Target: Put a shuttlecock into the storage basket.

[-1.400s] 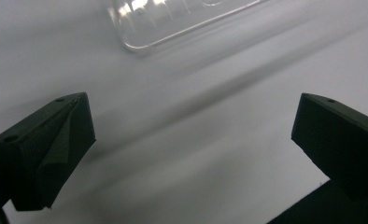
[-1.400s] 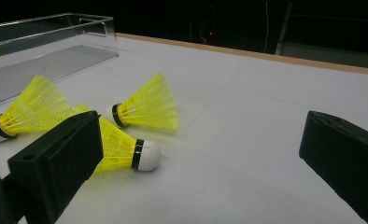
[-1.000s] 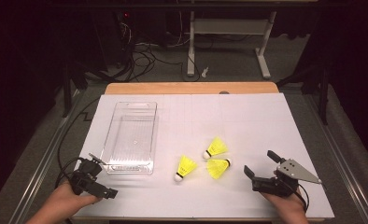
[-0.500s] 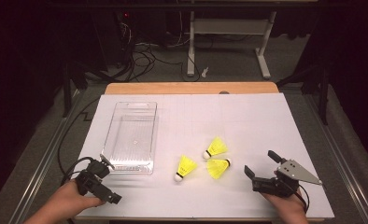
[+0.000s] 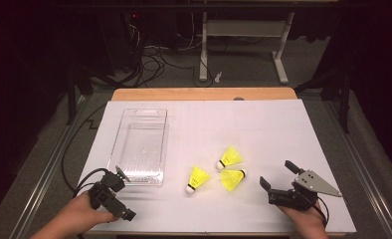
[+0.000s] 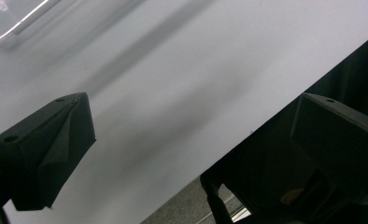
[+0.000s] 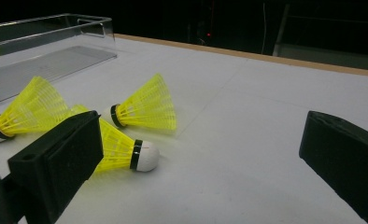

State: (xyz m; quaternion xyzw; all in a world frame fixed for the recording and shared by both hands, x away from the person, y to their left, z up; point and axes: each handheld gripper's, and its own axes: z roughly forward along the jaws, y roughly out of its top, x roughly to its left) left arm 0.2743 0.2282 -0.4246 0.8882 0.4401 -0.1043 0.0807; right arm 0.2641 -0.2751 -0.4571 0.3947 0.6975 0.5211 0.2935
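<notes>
Three yellow shuttlecocks with white cork heads lie on the white table sheet: one [image 5: 198, 179] at centre, one [image 5: 229, 158] behind it to the right, one [image 5: 232, 179] nearest my right gripper [image 5: 277, 174]. That gripper is open and empty, just right of them at the front right. From its own view my right gripper [image 7: 196, 158] faces the nearest shuttlecock [image 7: 121, 149], with the other two [image 7: 147, 109] [image 7: 30, 109] beyond. My left gripper [image 5: 123, 195] is open and empty by the front left edge, below the clear tray [image 5: 139, 147].
The clear plastic tray [image 7: 46, 42] is empty and stands left of centre; its corner [image 6: 9, 18] shows beyond my left gripper [image 6: 191, 144]. The sheet's front edge runs right under the left jaws. A wooden table edge [image 5: 204, 93] lies at the back.
My left gripper has shifted right and turned toward the table's front edge, coming closer to the tray's near corner. The right gripper and the shuttlecocks have stayed put.
</notes>
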